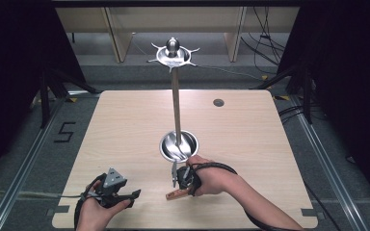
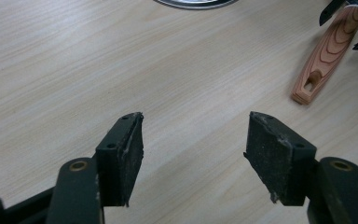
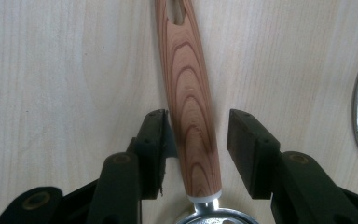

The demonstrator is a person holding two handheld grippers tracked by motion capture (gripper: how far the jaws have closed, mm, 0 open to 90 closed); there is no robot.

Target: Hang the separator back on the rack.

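Right gripper (image 3: 196,140) jaws straddle wooden handle (image 3: 191,102) lying on table (image 1: 125,125), spread, right pad clear of it; left gripper (image 2: 196,149) spread over bare tabletop

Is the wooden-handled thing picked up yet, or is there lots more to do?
Not yet. The wooden-handled metal utensil lies flat on the pale wooden table, beside the tall metal stand's base dish. The right tool straddles its handle, jaws open, a gap on one side. The left tool waits open. Gripping and lifting remain.
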